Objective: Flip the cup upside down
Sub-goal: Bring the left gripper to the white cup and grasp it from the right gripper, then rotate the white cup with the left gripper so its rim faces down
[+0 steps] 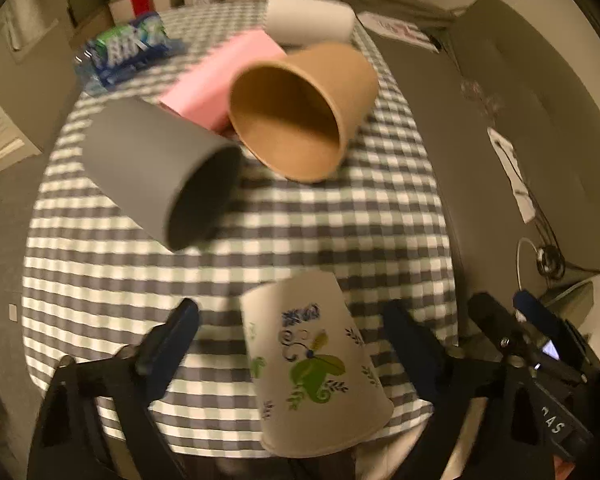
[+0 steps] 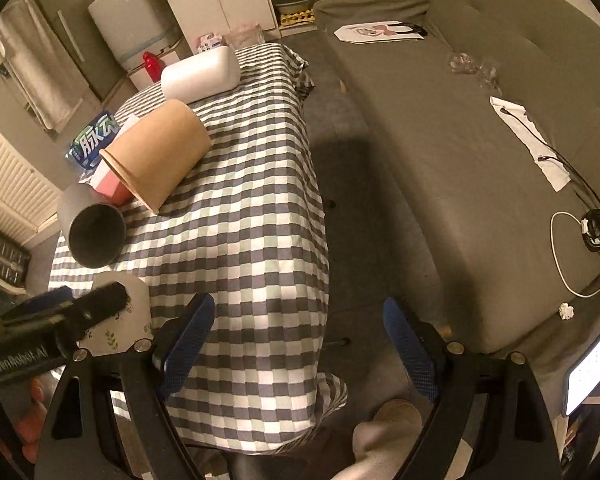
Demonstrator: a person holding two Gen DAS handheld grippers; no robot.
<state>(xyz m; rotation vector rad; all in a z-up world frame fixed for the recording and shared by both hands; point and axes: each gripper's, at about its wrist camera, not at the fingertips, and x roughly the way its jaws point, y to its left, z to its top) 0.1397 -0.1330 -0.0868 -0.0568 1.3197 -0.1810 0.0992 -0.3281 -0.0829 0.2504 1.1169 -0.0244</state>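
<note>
Spread left tongs (image 1: 292, 344) flank, without touching, a white floral paper cup (image 1: 314, 368) standing inverted at lower centre on the checked-cloth desk (image 1: 340, 232), long axis upright, base up. Right tongs (image 2: 300, 344) gape over the desk edge beside a grey sofa (image 2: 460, 140).

Matt paper cup (image 1: 316, 364), woven checked tablecloth (image 1: 340, 232)
</note>
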